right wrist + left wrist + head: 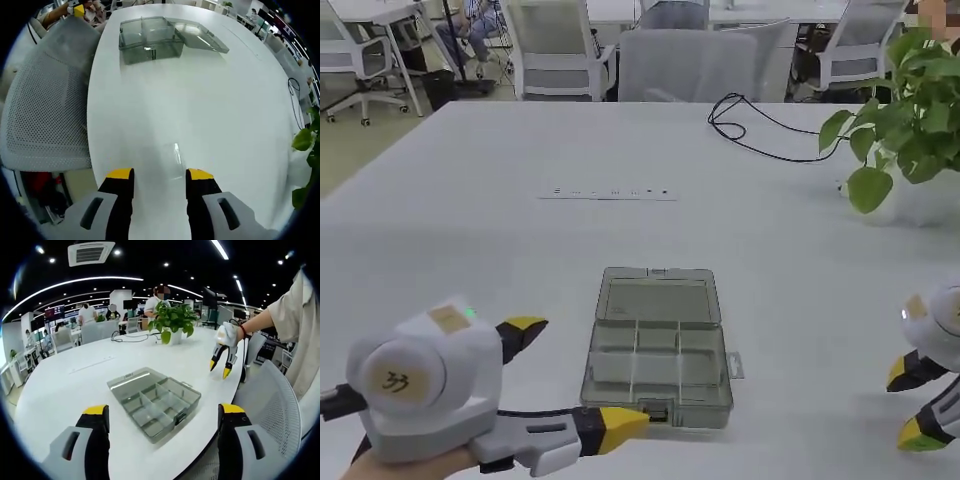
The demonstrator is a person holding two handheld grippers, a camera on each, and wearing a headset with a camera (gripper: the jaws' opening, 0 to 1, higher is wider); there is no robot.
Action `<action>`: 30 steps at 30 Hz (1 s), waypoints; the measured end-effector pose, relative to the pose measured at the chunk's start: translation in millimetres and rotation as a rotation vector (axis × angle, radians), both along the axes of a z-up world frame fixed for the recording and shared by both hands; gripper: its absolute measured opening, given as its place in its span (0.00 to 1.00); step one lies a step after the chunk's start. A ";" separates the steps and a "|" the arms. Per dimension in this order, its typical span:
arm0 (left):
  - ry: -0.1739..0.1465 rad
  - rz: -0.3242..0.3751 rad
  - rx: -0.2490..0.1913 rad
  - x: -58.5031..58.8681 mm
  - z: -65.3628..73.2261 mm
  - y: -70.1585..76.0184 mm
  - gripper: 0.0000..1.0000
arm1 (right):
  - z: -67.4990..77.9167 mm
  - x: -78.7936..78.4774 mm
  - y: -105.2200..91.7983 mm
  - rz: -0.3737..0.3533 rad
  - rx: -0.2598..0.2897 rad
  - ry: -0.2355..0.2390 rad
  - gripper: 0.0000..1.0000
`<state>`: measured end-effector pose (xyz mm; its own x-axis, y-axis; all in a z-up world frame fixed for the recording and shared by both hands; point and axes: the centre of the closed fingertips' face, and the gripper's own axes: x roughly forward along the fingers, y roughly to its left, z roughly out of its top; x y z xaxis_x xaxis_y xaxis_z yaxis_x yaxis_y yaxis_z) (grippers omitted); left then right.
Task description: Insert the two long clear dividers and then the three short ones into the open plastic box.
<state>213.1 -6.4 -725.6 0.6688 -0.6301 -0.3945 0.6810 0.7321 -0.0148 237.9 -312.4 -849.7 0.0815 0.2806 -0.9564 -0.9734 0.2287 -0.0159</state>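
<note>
**Inspector:** Desk and box?

**Assessor:** The white desk carries the open plastic box at near centre. Its lid lies flat on the far side. Clear partitions already stand in a grid in the base, but their count cannot be confirmed.

**Inspector:** Grippers?

**Assessor:** The left gripper is near left, just beside the box, fingers spread and empty. The right gripper is near right, well apart from the box, fingers also spread and empty.

**Inspector:** Outstanding part?

**Assessor:** One clear divider lies flat on the desk just ahead of the right fingers, in line with their gap, on the box side. Its long axis runs along that gripper's reach, not across it. The right gripper is much the nearer, so I judge it the one to advance and pinch.
</note>
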 end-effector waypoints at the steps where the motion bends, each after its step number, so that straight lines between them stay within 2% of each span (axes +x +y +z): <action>1: 0.001 0.001 0.001 0.0 -0.1 0.2 0.91 | -0.4 -0.3 0.1 0.006 -0.003 0.002 0.42; 10: -0.003 -0.003 0.012 0.9 1.1 0.0 0.89 | -6.5 0.2 -5.6 0.029 -0.021 0.012 0.39; 24: -0.005 0.006 0.017 1.5 1.4 3.4 0.88 | -5.1 2.8 -4.8 0.028 0.007 0.001 0.33; 30: 0.000 0.015 0.015 0.8 0.8 3.6 0.86 | -0.9 -2.7 -0.2 0.034 -0.013 -0.008 0.32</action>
